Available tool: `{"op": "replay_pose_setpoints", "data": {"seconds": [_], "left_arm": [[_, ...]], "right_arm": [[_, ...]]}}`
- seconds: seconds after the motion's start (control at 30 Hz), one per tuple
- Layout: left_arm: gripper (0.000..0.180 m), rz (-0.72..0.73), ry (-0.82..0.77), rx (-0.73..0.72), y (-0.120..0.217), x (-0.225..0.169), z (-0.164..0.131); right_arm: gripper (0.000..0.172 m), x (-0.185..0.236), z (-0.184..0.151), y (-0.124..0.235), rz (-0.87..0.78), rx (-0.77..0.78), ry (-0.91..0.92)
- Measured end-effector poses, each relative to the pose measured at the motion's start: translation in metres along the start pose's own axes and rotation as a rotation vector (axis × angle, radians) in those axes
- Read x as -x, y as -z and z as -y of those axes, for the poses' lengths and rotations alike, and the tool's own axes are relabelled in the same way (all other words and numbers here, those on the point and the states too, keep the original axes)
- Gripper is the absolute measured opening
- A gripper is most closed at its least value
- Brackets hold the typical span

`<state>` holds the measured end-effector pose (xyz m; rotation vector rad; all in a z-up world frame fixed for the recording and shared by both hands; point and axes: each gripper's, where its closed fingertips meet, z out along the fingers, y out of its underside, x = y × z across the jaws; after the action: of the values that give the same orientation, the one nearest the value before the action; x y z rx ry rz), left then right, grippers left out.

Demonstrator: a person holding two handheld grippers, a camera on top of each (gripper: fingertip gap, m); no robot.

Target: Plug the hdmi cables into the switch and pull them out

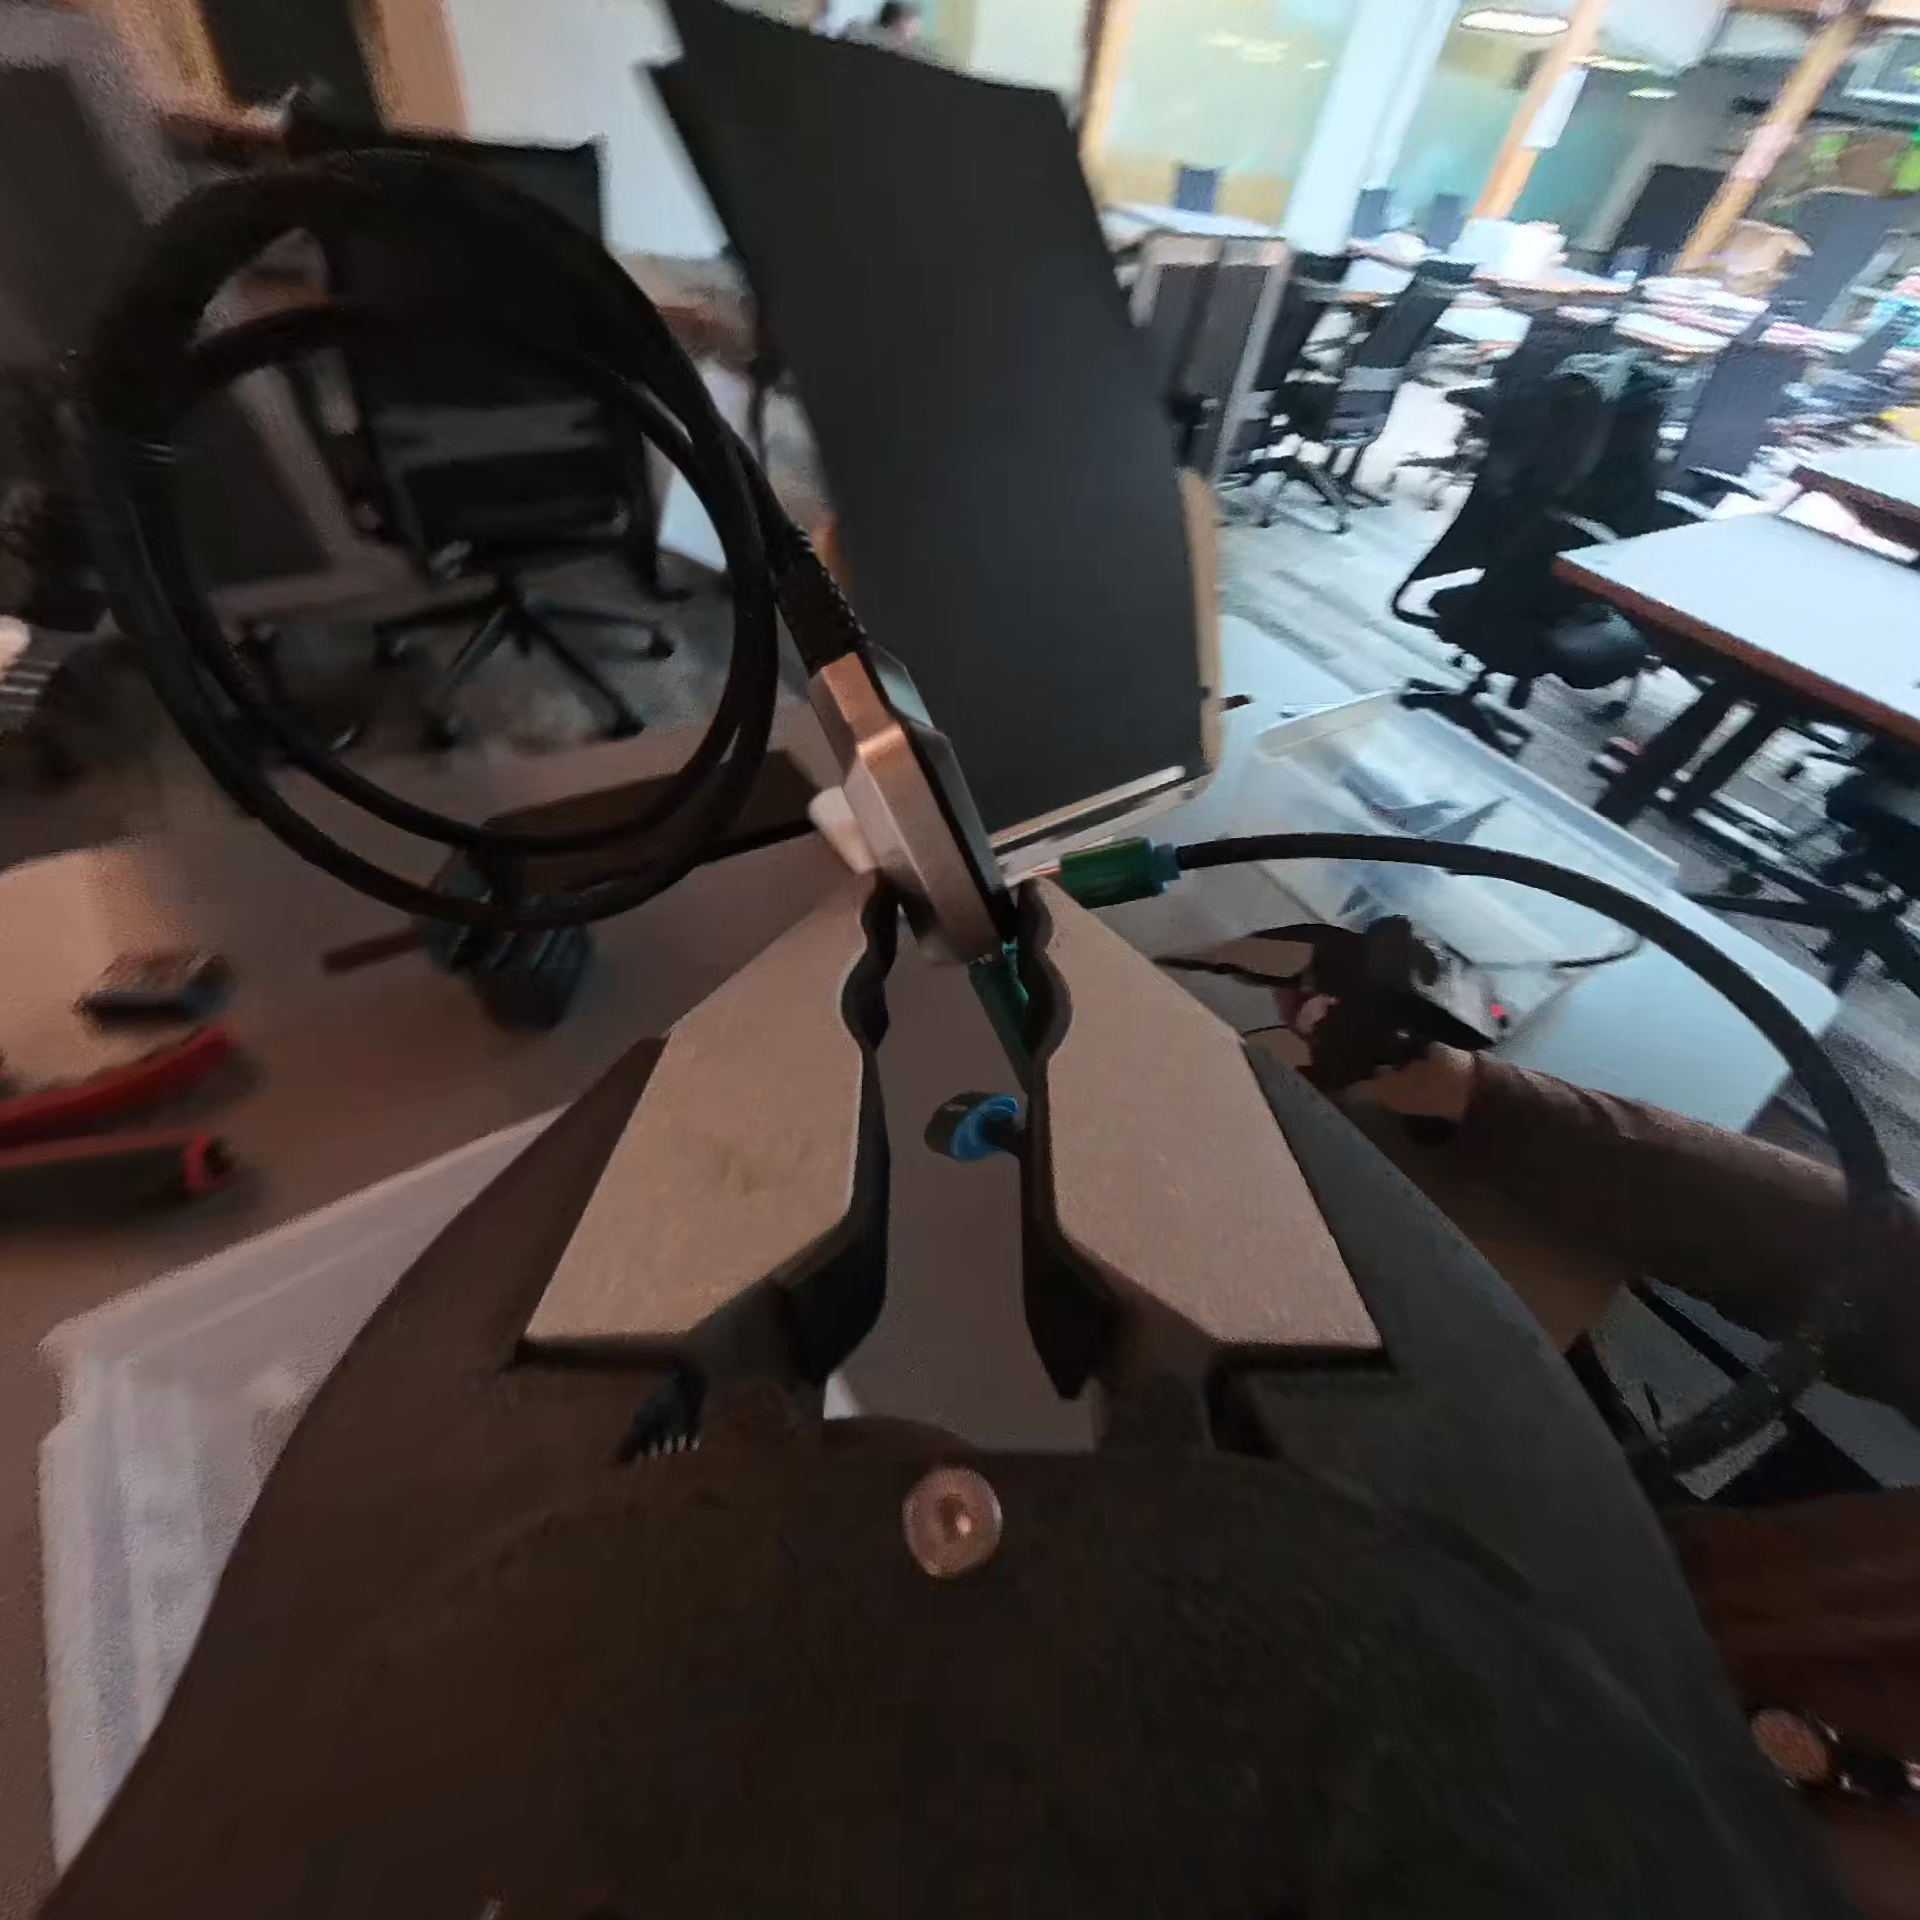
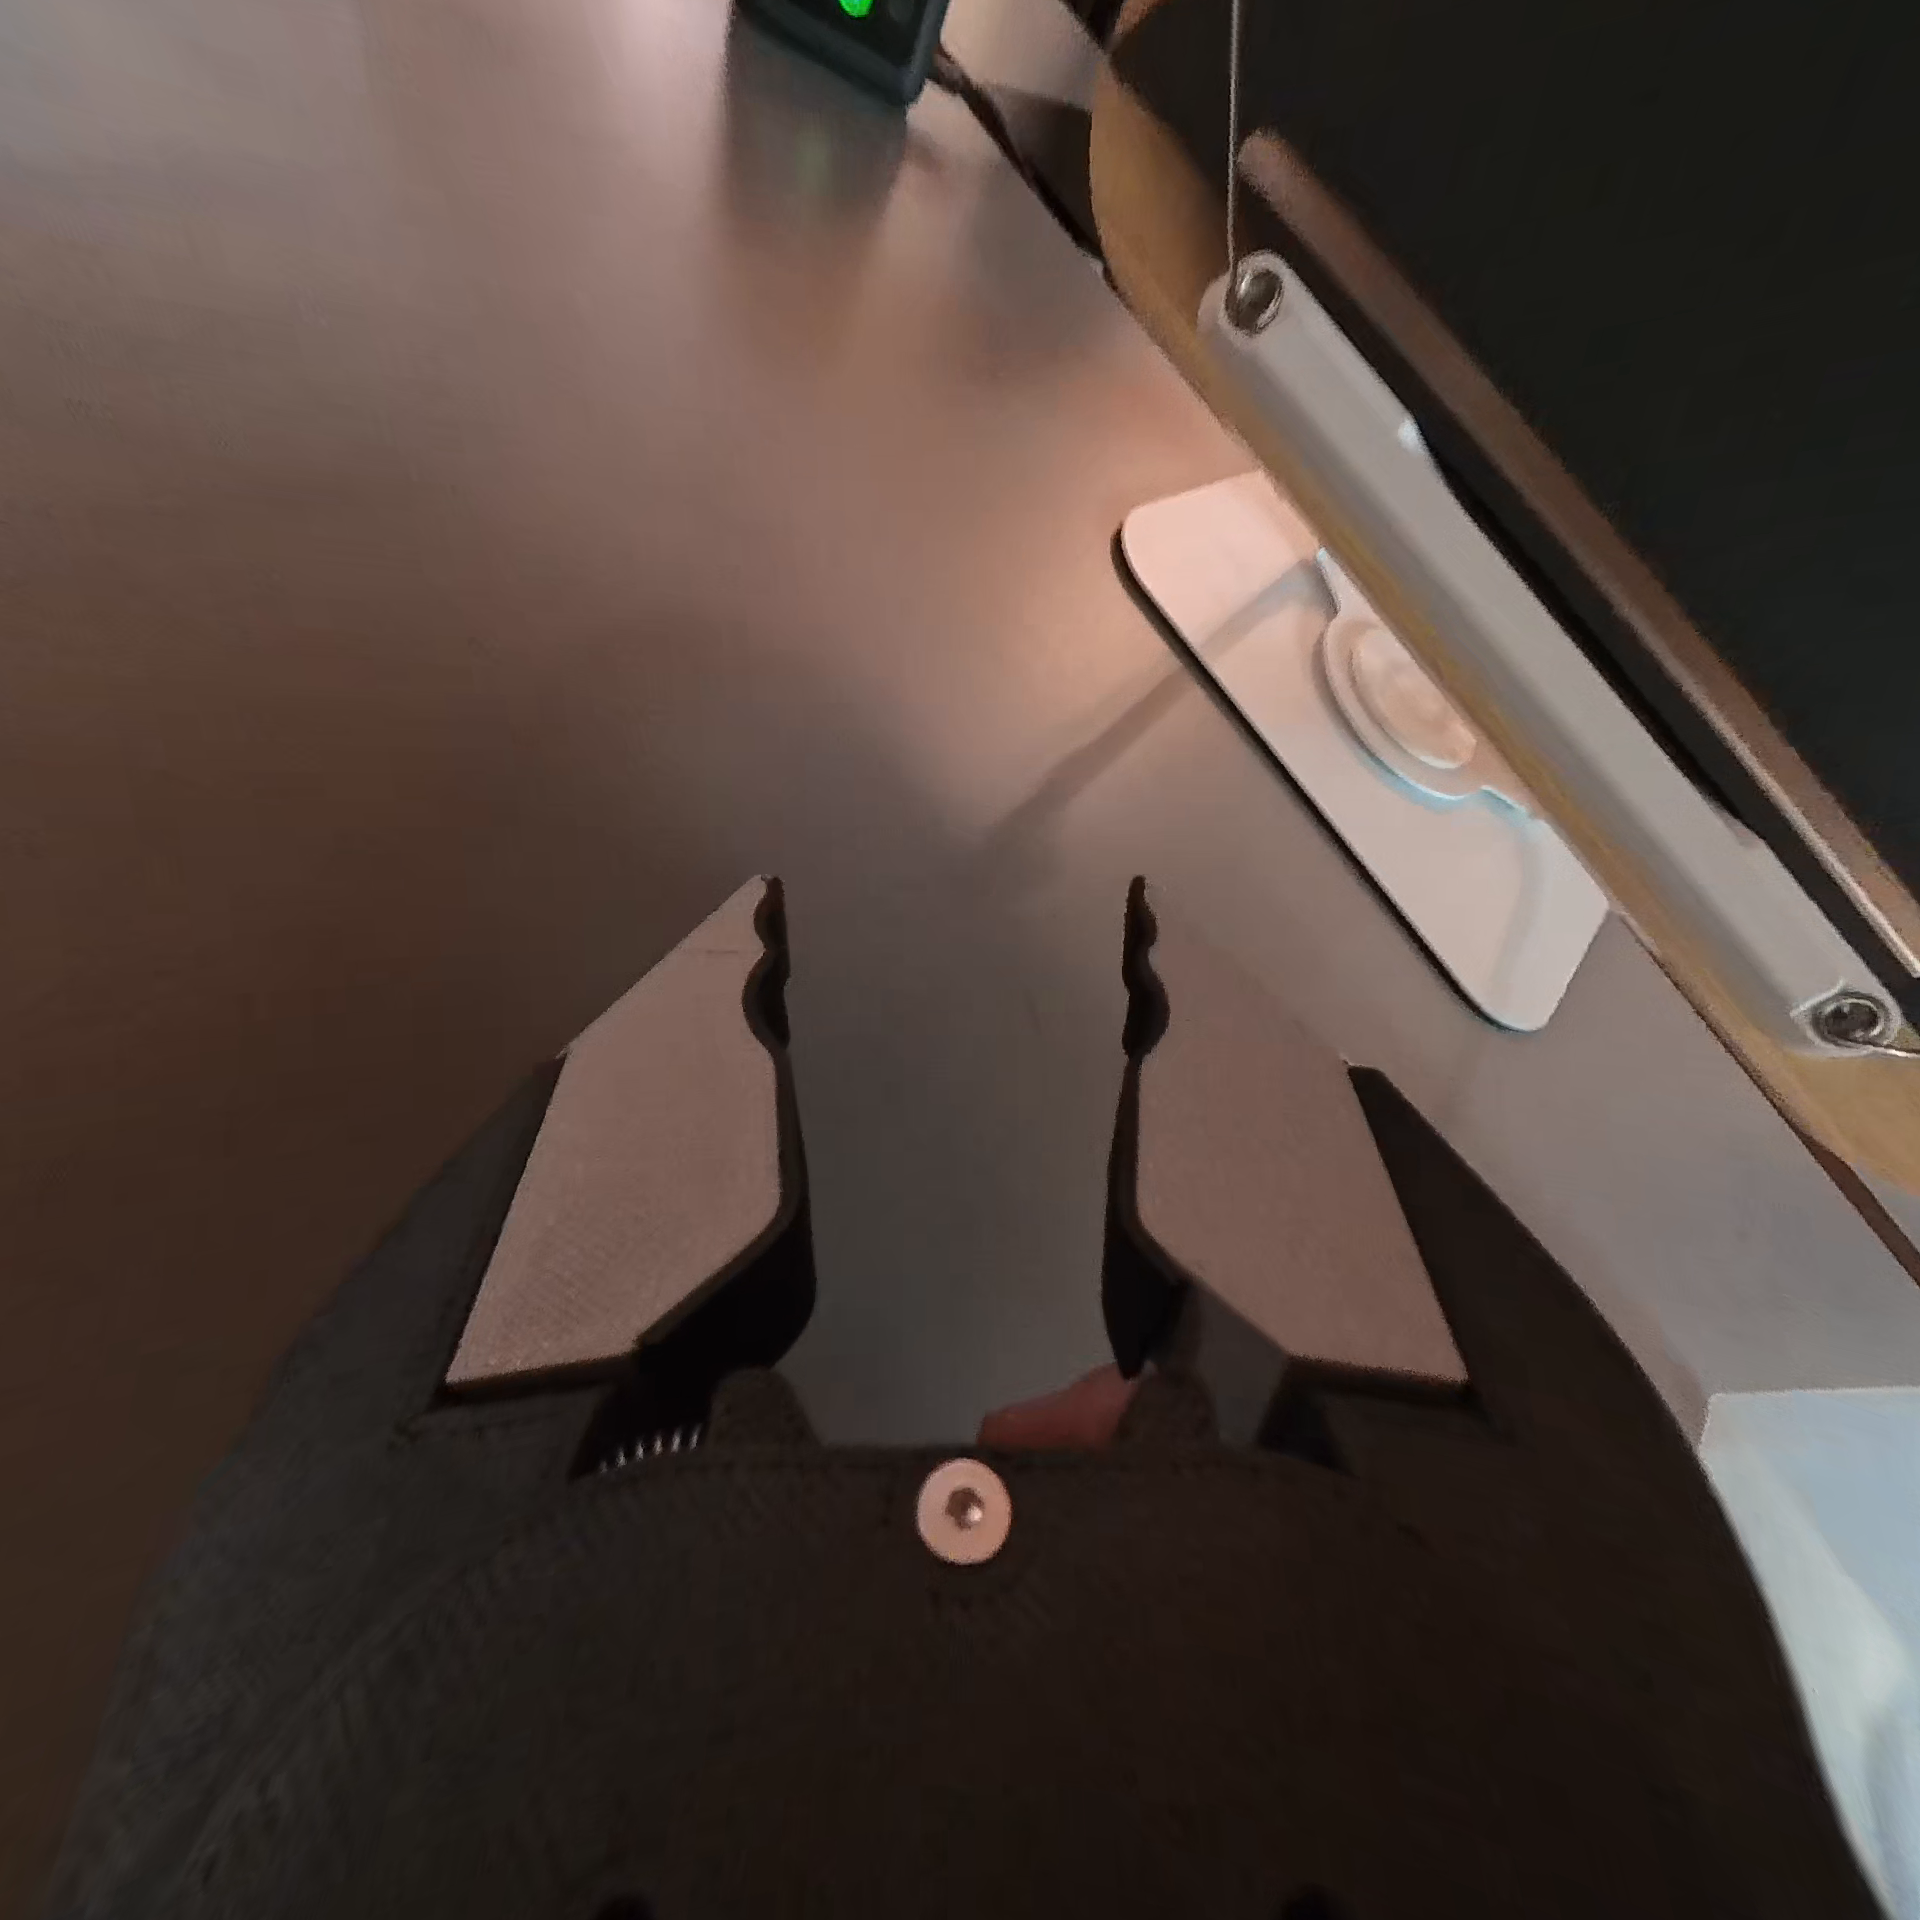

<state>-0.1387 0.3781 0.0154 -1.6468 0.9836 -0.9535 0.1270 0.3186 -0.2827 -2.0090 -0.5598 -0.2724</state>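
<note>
In the left wrist view my left gripper (image 1: 956,902) is shut on the lower end of a flat silver HDMI switch (image 1: 904,769) and holds it tilted above the table. A coiled black cable (image 1: 436,540) hangs from the switch's upper end. A green plug (image 1: 1003,997) sits at the switch's lower end, between my fingers. A second green plug (image 1: 1117,873) on a black cable (image 1: 1558,883) lies right beside the switch; I cannot tell whether it is seated. My right gripper (image 2: 956,894) is open and empty over the grey table (image 2: 520,520).
A black screen (image 1: 935,416) stands behind the switch; its white foot plate (image 2: 1351,769) lies right of my right gripper. Red and black tools (image 1: 114,1091) lie at the left, a clear plastic box (image 1: 1455,810) at the right. A device with a green light (image 2: 842,31) sits at the far edge. There is about 40 centimetres between the tips of the two grippers.
</note>
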Motion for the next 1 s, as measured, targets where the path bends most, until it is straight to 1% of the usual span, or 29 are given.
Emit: {"op": "replay_pose_setpoints", "data": {"seconds": [0.07, 0.13, 0.2, 0.27, 0.33, 0.43, 0.47, 0.5, 0.57, 0.6, 0.63, 0.7, 0.73, 0.83, 0.9, 0.97, 1.0], "left_arm": [[0.021, -0.073, -0.065, -0.042, -0.012, -0.038, -0.001], [0.021, -0.168, -0.09, -0.091, -0.028, -0.075, -0.011], [0.021, -0.261, -0.071, -0.128, -0.048, -0.106, -0.032], [0.021, -0.331, -0.035, -0.161, -0.07, -0.129, -0.058], [0.02, -0.377, 0.023, -0.184, -0.092, -0.14, -0.086], [0.02, -0.413, 0.131, -0.216, -0.123, -0.137, -0.122], [0.021, -0.441, 0.161, -0.233, -0.131, -0.136, -0.131], [0.021, -0.468, 0.191, -0.253, -0.138, -0.134, -0.138], [0.021, -0.473, 0.233, -0.283, -0.154, -0.126, -0.15], [0.021, -0.471, 0.251, -0.286, -0.162, -0.122, -0.154], [0.021, -0.485, 0.268, -0.285, -0.168, -0.121, -0.157], [0.021, -0.526, 0.284, -0.276, -0.174, -0.128, -0.158], [0.021, -0.537, 0.261, -0.262, -0.176, -0.132, -0.159], [0.021, -0.56, 0.21, -0.18, -0.183, -0.142, -0.175], [0.021, -0.535, 0.154, -0.136, -0.186, -0.145, -0.186], [0.022, -0.507, 0.093, -0.131, -0.187, -0.149, -0.191], [0.022, -0.487, 0.078, -0.139, -0.187, -0.149, -0.192]], "right_arm": [[0.063, 0.002, 0.015, 0.008, 0.03, -0.083, -0.021], [0.063, 0.007, 0.038, 0.022, 0.083, -0.205, -0.052], [0.063, 0.011, 0.06, 0.04, 0.152, -0.327, -0.096], [0.061, 0.016, 0.078, 0.06, 0.244, -0.444, -0.143], [0.054, 0.019, 0.089, 0.078, 0.346, -0.536, -0.192], [0.046, 0.013, 0.097, 0.097, 0.452, -0.645, -0.293], [0.041, 0.011, 0.099, 0.102, 0.494, -0.672, -0.328], [0.039, 0.012, 0.101, 0.109, 0.557, -0.702, -0.36], [0.037, 0.02, 0.105, 0.124, 0.732, -0.753, -0.409], [0.037, 0.022, 0.106, 0.129, 0.797, -0.767, -0.435], [0.037, 0.022, 0.105, 0.128, 0.82, -0.758, -0.461], [0.038, 0.021, 0.099, 0.115, 0.792, -0.703, -0.484], [0.033, 0.022, 0.1, 0.117, 0.813, -0.722, -0.486], [0.033, 0.028, 0.1, 0.122, 0.89, -0.729, -0.503], [0.025, 0.038, 0.098, 0.122, 0.918, -0.71, -0.465], [0.023, 0.044, 0.095, 0.118, 0.865, -0.673, -0.366], [0.024, 0.043, 0.095, 0.118, 0.821, -0.681, -0.33]]}}
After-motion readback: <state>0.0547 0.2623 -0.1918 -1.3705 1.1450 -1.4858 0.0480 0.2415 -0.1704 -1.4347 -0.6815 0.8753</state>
